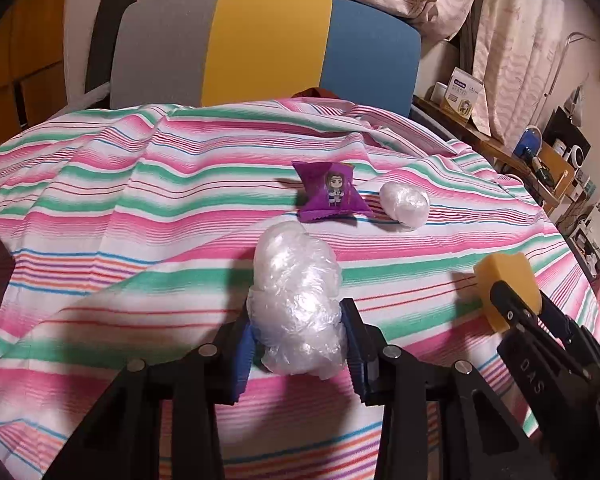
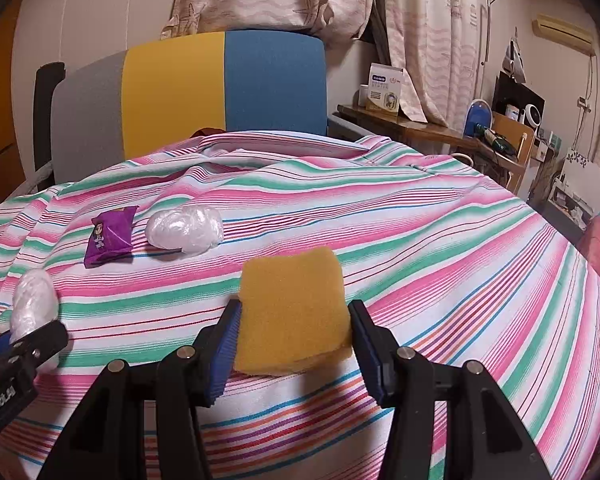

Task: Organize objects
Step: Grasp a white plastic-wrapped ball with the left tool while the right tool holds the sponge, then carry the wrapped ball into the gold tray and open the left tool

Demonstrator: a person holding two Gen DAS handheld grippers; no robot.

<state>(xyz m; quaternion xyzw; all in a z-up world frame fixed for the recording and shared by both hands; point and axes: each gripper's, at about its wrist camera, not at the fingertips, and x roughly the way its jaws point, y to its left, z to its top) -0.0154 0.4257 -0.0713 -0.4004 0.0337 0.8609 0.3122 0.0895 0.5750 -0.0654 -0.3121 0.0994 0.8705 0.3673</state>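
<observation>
Left gripper: clamped on a crumpled clear plastic bundle, over the striped pink-green cloth.
Right gripper: pads pressed on a yellow square sponge.
Still on cloth: purple snack packet, just beside a smaller white plastic wad.

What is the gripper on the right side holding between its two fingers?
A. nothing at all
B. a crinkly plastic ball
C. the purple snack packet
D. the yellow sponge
D. In the right wrist view the right gripper has its pads pressed on both sides of the yellow sponge, while the purple snack packet lies untouched further back on the striped cloth.
</observation>
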